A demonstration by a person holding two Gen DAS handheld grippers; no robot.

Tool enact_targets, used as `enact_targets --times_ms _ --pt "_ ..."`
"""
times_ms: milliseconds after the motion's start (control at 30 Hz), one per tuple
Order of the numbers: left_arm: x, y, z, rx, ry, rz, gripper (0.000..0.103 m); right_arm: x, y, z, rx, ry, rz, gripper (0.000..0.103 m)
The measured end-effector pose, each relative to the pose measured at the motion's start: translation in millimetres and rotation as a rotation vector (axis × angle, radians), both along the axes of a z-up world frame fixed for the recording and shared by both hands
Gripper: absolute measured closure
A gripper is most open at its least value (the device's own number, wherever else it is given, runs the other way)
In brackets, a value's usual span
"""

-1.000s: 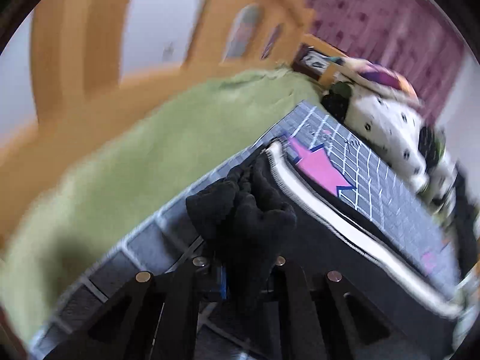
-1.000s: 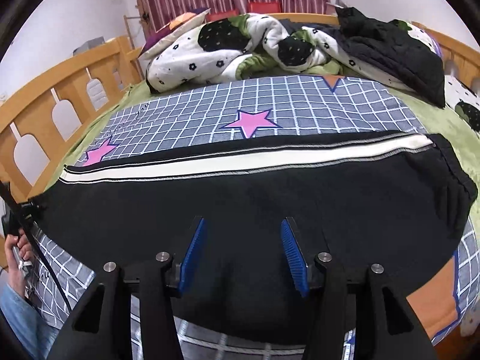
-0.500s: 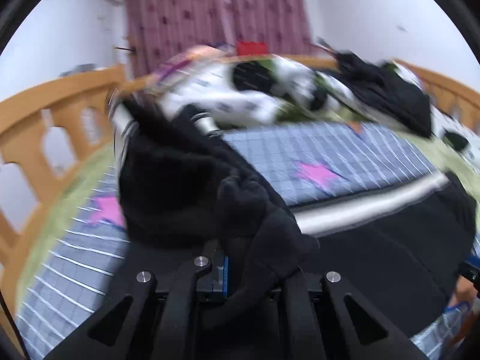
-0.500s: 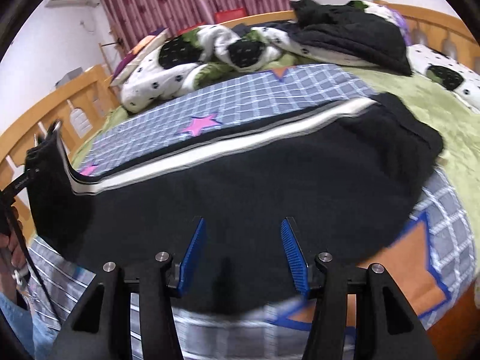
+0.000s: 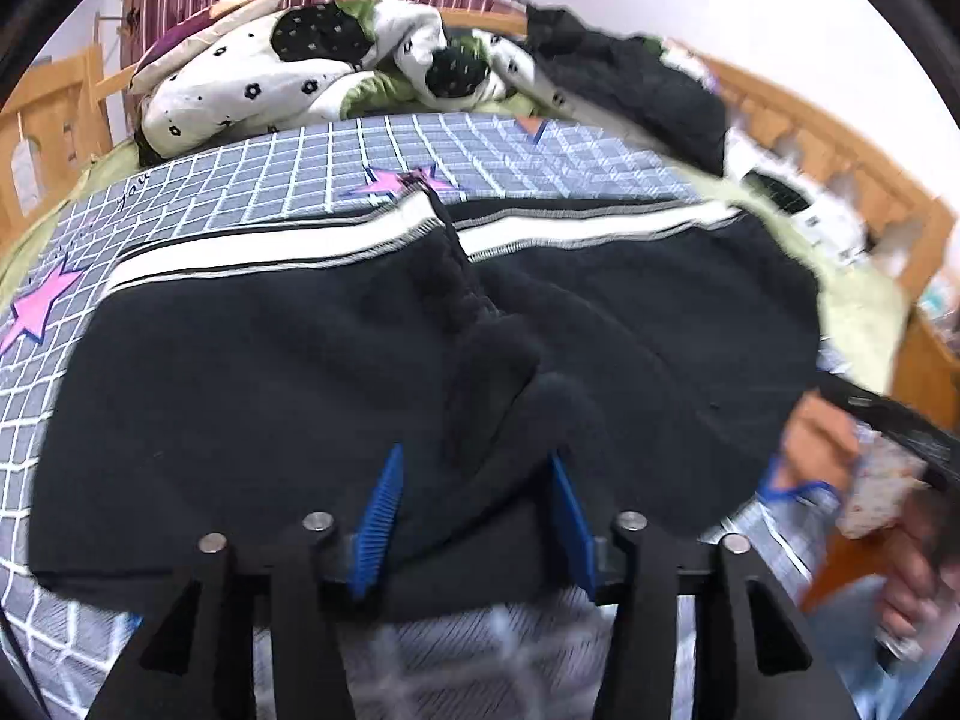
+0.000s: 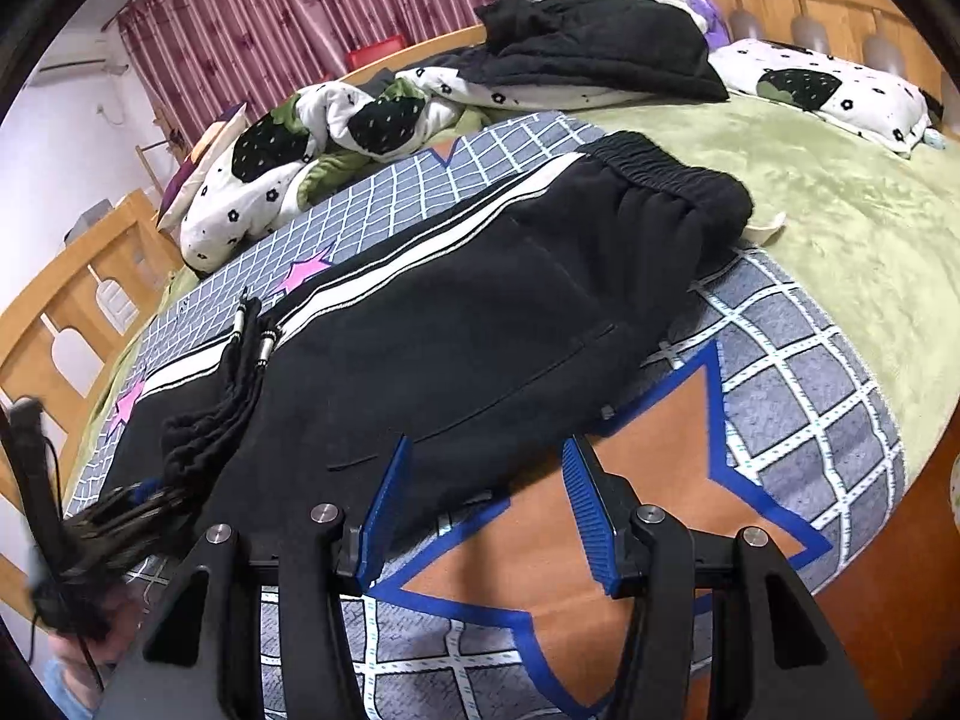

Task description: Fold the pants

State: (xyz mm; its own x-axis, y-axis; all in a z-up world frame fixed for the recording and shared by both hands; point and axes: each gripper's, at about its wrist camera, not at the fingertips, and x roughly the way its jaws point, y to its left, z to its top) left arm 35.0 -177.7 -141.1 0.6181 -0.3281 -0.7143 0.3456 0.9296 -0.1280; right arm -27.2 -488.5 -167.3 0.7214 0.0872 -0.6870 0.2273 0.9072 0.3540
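Black pants (image 5: 288,372) with a white side stripe (image 5: 270,252) lie on the grey grid blanket (image 5: 252,162). The leg end is folded over the upper part, its cuff (image 5: 456,294) lying bunched across the middle. My left gripper (image 5: 474,516) is open just above the cuff end, with black cloth lying between its blue pads. In the right wrist view the pants (image 6: 468,324) stretch to the elastic waistband (image 6: 666,168). My right gripper (image 6: 486,510) is open and empty at the pants' near edge. The left gripper (image 6: 120,510) shows there at the far left.
A crumpled white spotted duvet (image 5: 300,72) and dark clothes (image 6: 588,42) lie at the back of the bed. A wooden bed rail (image 6: 78,312) runs along the left. A green sheet (image 6: 852,228) and a pillow (image 6: 828,84) lie on the right. An orange star patch (image 6: 648,510) lies under my right gripper.
My left gripper carried the leg end over and across the pants, laid it down and opened. My right gripper shifted right toward the waistband side, staying open.
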Motion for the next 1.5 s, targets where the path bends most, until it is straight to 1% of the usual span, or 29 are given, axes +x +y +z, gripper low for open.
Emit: enact_targets --times_ms 33,67,133,200,233,300,367,433,500,533,600,633,667,700,833,933,1033,1067,1133,1200,1233,1267,1300,1333,1367,1400,1433,1467,1500 --pt "-10 16 5 -0.015 -0.025 0.003 0.040 3 5 0 -0.003 -0.004 0.013 0.051" --pt "-14 26 6 -0.021 -0.045 0.010 0.036 5 10 1 0.001 -0.008 0.029 0.051" --pt "-26 62 12 -0.004 -0.094 0.058 0.035 13 28 5 0.017 -0.012 0.092 0.051" --pt "-29 91 9 0.059 -0.111 0.126 0.034 23 49 12 0.034 -0.018 0.146 0.051" --pt "-26 106 5 0.127 -0.109 0.185 0.034 30 60 16 0.054 -0.023 0.170 0.051" --pt "-17 132 -3 0.210 -0.100 0.262 0.034 47 88 23 0.114 -0.017 0.225 0.051" --pt "-18 162 -11 0.212 -0.078 0.289 0.034 62 114 27 0.151 -0.016 0.271 0.051" --pt "-24 184 -20 0.192 -0.058 0.283 0.034 75 138 29 0.149 -0.019 0.290 0.051" --pt "-28 197 -25 0.179 -0.062 0.291 0.034 86 159 24 0.131 -0.012 0.308 0.051" --pt "-29 200 -29 0.169 -0.060 0.289 0.034 91 169 18 0.124 0.001 0.318 0.051" --pt "-25 205 -35 0.161 -0.048 0.291 0.034 97 181 9 0.101 0.032 0.324 0.057" --pt "-24 205 -38 0.160 -0.042 0.290 0.034 102 186 3 0.078 0.051 0.317 0.066" --pt "-22 204 -38 0.158 -0.042 0.290 0.034 105 190 -3 0.047 0.074 0.301 0.072" --pt "-20 203 -38 0.152 -0.045 0.286 0.034 104 190 -6 0.030 0.085 0.287 0.073" --pt "-10 190 -44 0.182 -0.051 0.265 0.034 103 178 -13 0.089 0.084 0.276 0.073" --pt "-4 185 -43 0.167 -0.058 0.260 0.034 100 174 -17 0.118 0.082 0.267 0.073" --pt "2 182 -38 0.133 -0.057 0.260 0.034 99 181 -16 0.070 0.079 0.274 0.072" --pt "1 182 -35 0.110 -0.070 0.265 0.034 98 183 -16 0.051 0.077 0.276 0.072" --pt "0 184 -32 0.072 -0.094 0.274 0.034 99 186 -15 0.041 0.080 0.285 0.070" --pt "4 184 -35 0.050 -0.079 0.270 0.034 100 187 -15 0.041 0.081 0.288 0.068" --pt "8 186 -39 0.034 -0.057 0.280 0.036 100 187 -15 0.044 0.081 0.289 0.067" --pt "11 187 -42 0.019 -0.035 0.291 0.041 100 187 -15 0.045 0.079 0.288 0.066" --pt "12 189 -42 -0.011 -0.023 0.288 0.058 100 188 -16 0.042 0.079 0.288 0.065" --pt "10 190 -41 -0.062 -0.022 0.269 0.077 100 189 -16 0.036 0.079 0.290 0.064" --pt "7 190 -38 -0.056 -0.043 0.285 0.082 100 192 -17 0.023 0.079 0.293 0.064" --pt "2 190 -33 -0.022 -0.093 0.307 0.091 100 195 -18 -0.001 0.080 0.295 0.064" --pt "-3 192 -29 -0.014 -0.125 0.298 0.091 99 197 -18 -0.021 0.079 0.297 0.075" --pt "-5 195 -28 -0.020 -0.124 0.297 0.091 97 199 -14 -0.062 0.070 0.300 0.081" --pt "-4 201 -31 -0.043 -0.095 0.301 0.091 93 197 -9 -0.067 0.042 0.312 0.083"
